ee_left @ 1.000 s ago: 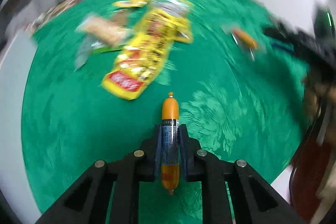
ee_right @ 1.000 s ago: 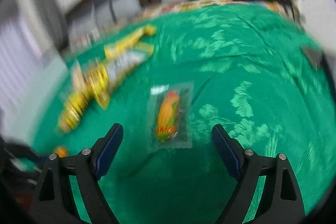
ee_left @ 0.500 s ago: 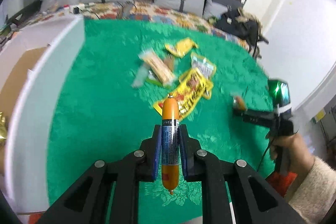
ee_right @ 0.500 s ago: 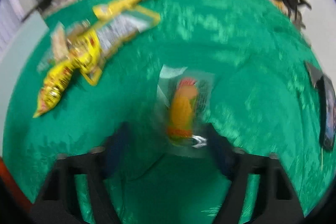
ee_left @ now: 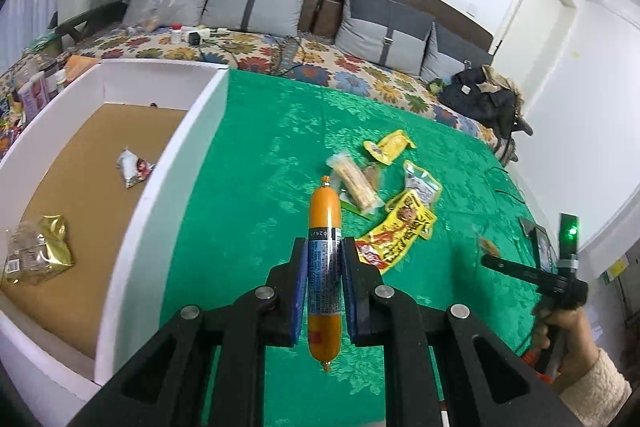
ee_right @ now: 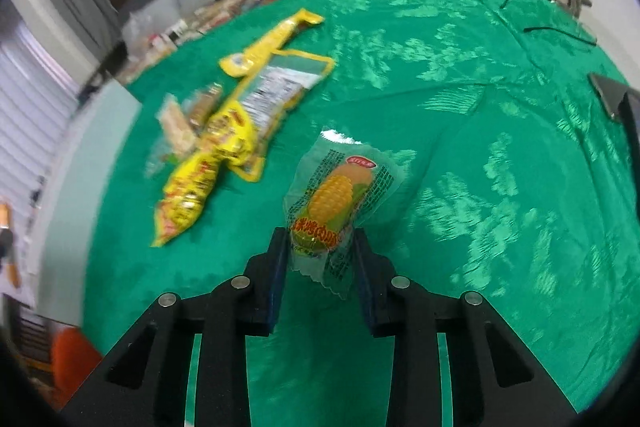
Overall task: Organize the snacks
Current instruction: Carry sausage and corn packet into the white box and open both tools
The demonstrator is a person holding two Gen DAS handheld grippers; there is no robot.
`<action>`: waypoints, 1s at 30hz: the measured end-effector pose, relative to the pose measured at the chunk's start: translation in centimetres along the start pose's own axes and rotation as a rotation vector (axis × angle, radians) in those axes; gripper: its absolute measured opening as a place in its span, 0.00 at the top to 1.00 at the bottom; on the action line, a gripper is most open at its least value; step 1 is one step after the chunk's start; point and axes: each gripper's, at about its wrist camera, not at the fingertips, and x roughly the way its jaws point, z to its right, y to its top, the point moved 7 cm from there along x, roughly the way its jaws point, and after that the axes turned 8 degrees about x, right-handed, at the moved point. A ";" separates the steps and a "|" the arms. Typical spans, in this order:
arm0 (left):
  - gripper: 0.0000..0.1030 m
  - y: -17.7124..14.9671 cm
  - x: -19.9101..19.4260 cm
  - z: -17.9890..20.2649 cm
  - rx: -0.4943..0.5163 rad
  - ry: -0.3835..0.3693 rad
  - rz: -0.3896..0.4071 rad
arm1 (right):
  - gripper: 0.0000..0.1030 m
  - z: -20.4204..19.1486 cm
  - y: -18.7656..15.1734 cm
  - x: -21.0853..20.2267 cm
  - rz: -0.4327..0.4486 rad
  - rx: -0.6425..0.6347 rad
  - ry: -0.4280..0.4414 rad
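My left gripper [ee_left: 324,247] is shut on an orange sausage stick [ee_left: 324,215] with a blue label, held above the green cloth [ee_left: 248,211]. To its left stands a white box [ee_left: 200,131] with a brown floor, holding a gold packet [ee_left: 40,251] and a small white-red packet [ee_left: 134,167]. My right gripper [ee_right: 320,239] is shut on a clear corn snack packet [ee_right: 340,195], lifted off the cloth. In the left wrist view the right gripper [ee_left: 488,251] shows at the right, held by a hand [ee_left: 568,335]. A pile of yellow snack bags [ee_right: 224,139] [ee_left: 400,227] lies on the cloth.
A sofa with grey cushions [ee_left: 256,3] and a flowered cover runs along the back. A dark bag [ee_left: 484,99] sits at the far right corner. A phone [ee_right: 616,95] and a black cable [ee_right: 556,27] lie on the cloth at the right.
My right gripper closed from wide open onto the corn packet and lifted it. The left gripper rose and swung left with the sausage, bringing the white box into view.
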 end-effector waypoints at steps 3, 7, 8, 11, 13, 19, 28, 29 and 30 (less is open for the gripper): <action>0.85 0.0 -0.1 -0.8 -0.022 0.002 0.002 | 0.68 -1.8 -0.3 -0.5 0.000 0.000 0.063; 0.85 0.1 -0.9 -2.1 -0.046 0.004 0.014 | 0.68 -4.8 -1.0 -1.0 -0.011 -0.022 0.134; 0.85 0.2 -1.1 -2.5 -0.050 0.007 0.018 | 0.68 -5.9 -1.1 -1.1 -0.015 -0.031 0.153; 0.85 0.7 -2.4 -3.8 -0.064 0.018 0.036 | 0.68 -9.3 -1.7 -1.6 -0.026 -0.068 0.212; 0.85 0.9 -3.2 -5.0 -0.071 0.036 0.049 | 0.68 -11.7 -2.1 -1.9 -0.036 -0.094 0.250; 0.85 1.0 -5.4 -11.3 -0.137 0.101 0.068 | 0.68 -20.8 -3.3 -2.8 -0.074 -0.190 0.382; 0.85 -1.0 -8.0 -22.2 -0.268 0.220 0.058 | 0.68 -36.8 -6.1 -2.0 -0.136 -0.354 0.548; 0.85 -1.4 -8.0 -22.9 -0.273 0.229 0.051 | 0.68 -38.6 -6.6 -1.6 -0.141 -0.384 0.553; 0.85 -1.8 -7.9 -23.7 -0.280 0.237 0.042 | 0.68 -40.6 -7.3 -1.1 -0.154 -0.417 0.558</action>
